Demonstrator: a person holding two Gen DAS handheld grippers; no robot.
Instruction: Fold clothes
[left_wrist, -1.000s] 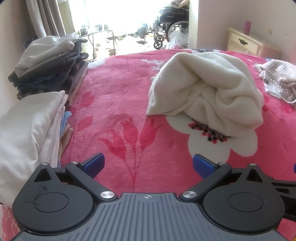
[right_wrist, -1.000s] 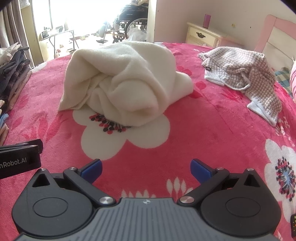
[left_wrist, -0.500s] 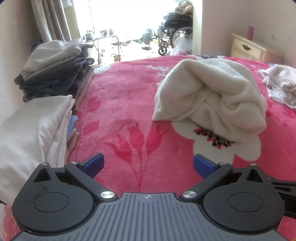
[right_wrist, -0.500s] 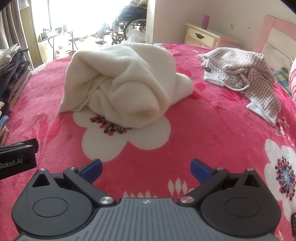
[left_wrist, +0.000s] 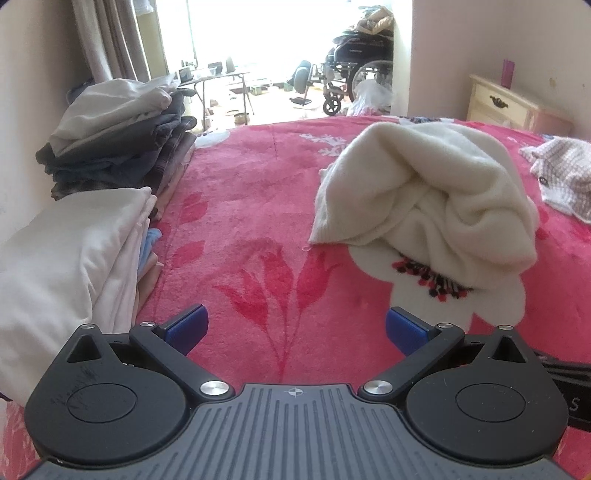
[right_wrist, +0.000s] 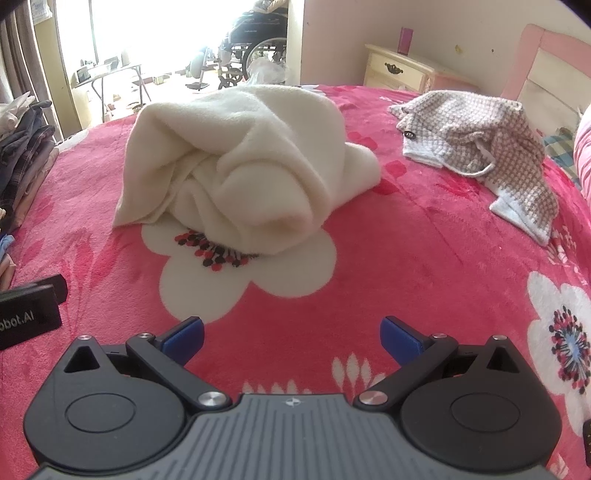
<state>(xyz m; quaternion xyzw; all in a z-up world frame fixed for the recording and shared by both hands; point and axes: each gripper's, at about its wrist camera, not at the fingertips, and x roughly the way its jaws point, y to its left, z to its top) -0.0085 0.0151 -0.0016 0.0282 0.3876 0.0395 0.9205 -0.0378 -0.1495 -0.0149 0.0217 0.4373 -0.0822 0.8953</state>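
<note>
A crumpled cream fleece garment (left_wrist: 424, 195) (right_wrist: 243, 158) lies heaped on the pink flowered bedspread (left_wrist: 251, 206) (right_wrist: 424, 258). My left gripper (left_wrist: 295, 326) hovers open over the spread, short of the heap and to its left. My right gripper (right_wrist: 291, 334) is open too, low over the spread in front of the heap, nothing between its blue pads. A checked brown-and-white garment (right_wrist: 487, 136) (left_wrist: 565, 173) lies loose at the right. The left gripper's body (right_wrist: 26, 317) shows at the left edge of the right wrist view.
Two stacks of folded clothes stand along the left edge of the bed: a white stack (left_wrist: 66, 266) near me and a dark stack (left_wrist: 114, 140) behind it. A cream nightstand (right_wrist: 402, 72), a wheelchair (left_wrist: 354, 70) and a pink headboard (right_wrist: 546, 70) lie beyond the bed.
The left gripper has tilted up and drifted left, so the cream heap sits further right and lower in its view. The right gripper has barely moved. Both stayed open.
</note>
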